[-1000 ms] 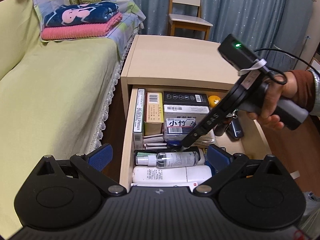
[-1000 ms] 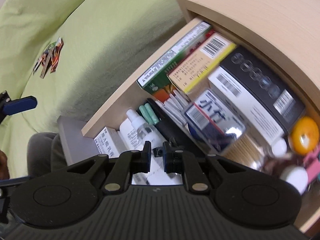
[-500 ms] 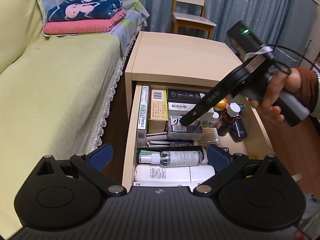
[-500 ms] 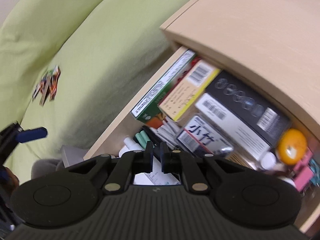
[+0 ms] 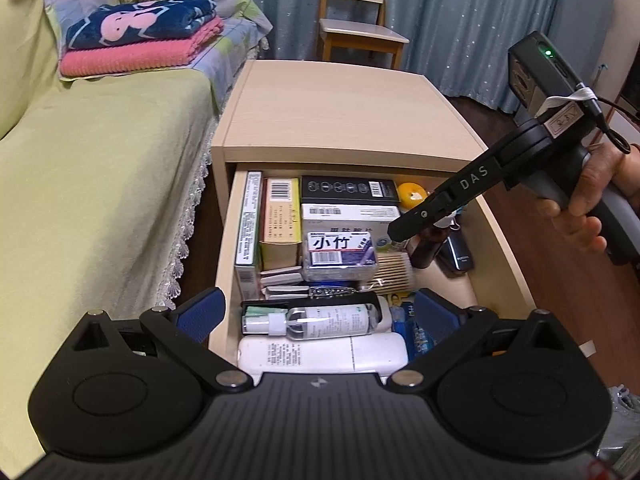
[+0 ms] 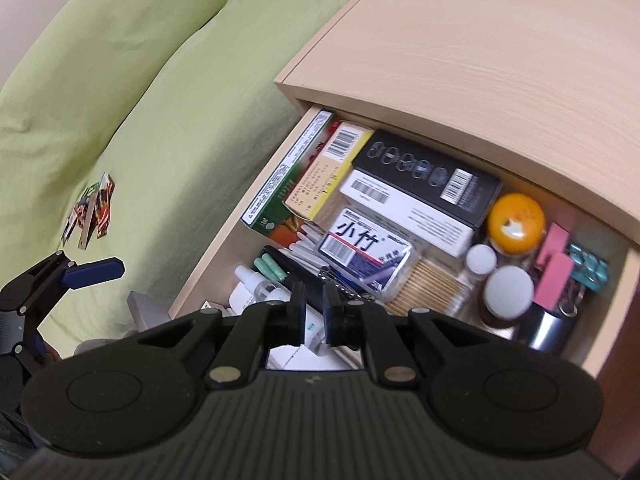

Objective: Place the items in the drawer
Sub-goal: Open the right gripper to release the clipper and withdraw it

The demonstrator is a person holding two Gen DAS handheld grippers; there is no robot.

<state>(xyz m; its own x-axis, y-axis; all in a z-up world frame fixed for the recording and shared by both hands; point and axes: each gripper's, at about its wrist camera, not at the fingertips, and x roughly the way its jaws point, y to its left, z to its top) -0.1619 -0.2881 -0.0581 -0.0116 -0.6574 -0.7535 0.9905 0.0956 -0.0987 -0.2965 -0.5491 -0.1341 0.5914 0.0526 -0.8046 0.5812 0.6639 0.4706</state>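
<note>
The drawer [image 5: 224, 248] of the pale wooden nightstand [image 5: 340, 108] is pulled out toward the viewer and packed with items. Along its left wall stands a green-and-white box [image 5: 248, 228], with a yellow box [image 5: 280, 216] beside it, then a black box [image 5: 348, 190] at the far end and a white box [image 5: 352, 214] just nearer. A clear plastic case [image 5: 340, 254] with a blue label lies in the middle, touching a bundle of toothpicks [image 5: 394, 272] on its right. At the near end a clear spray bottle [image 5: 320, 320] lies on its side, beside a white bottle [image 5: 320, 354] nearer still. An orange round lid [image 6: 516, 222] sits at the far right corner, with pink clips [image 6: 554, 268] close by.

The left gripper [image 5: 320, 310] hovers above the near end of the drawer, its blue-padded fingers [image 5: 200, 312] spread wide with nothing between them. The right gripper [image 5: 396, 232] is held by a hand [image 5: 580, 200] at the right, angled down and leftward over the right half of the drawer, its tip above the items and not touching them. In its own view the right gripper's two fingers [image 6: 298, 312] stand close together with a narrow gap, and nothing is gripped between them.

A bed [image 5: 100, 160] with a green cover lies to the left of the nightstand, folded blankets [image 5: 140, 40] at its far end, and a wooden chair [image 5: 360, 28] stands beyond.
</note>
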